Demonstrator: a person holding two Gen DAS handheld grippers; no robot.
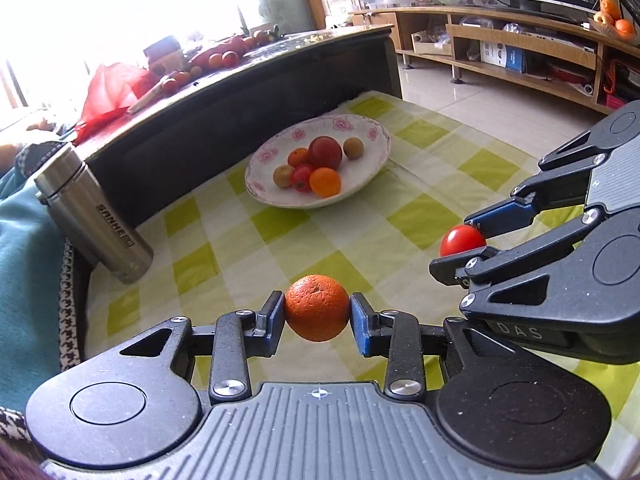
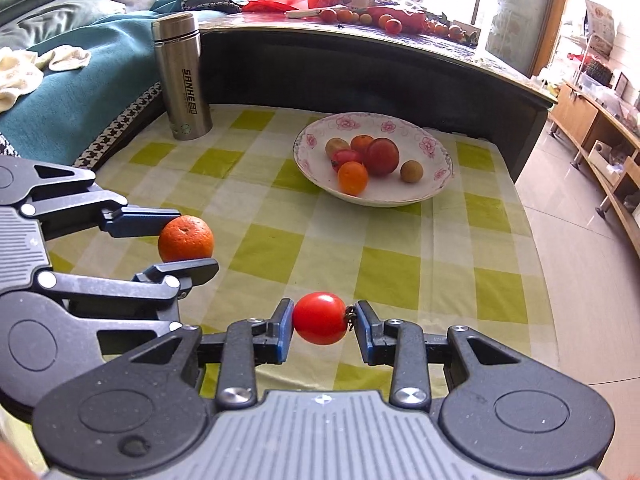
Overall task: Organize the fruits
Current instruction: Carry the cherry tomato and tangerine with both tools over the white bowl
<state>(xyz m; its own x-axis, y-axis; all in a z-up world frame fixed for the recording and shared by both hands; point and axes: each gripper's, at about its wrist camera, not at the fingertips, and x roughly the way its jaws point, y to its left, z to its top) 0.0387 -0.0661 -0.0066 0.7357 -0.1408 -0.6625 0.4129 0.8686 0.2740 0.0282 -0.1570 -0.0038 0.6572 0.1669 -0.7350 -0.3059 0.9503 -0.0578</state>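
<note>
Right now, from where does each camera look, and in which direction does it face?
Left wrist: sits behind the left tool, which grips the orange; faces the floral bowl and the TV stand; the right tool enters at right.
Right wrist: sits behind the right tool, which grips the tomato; faces the bowl, the steel flask and the sofa; the left tool enters at left.
Shared: bowl, flask, checked cloth, both tools.
</note>
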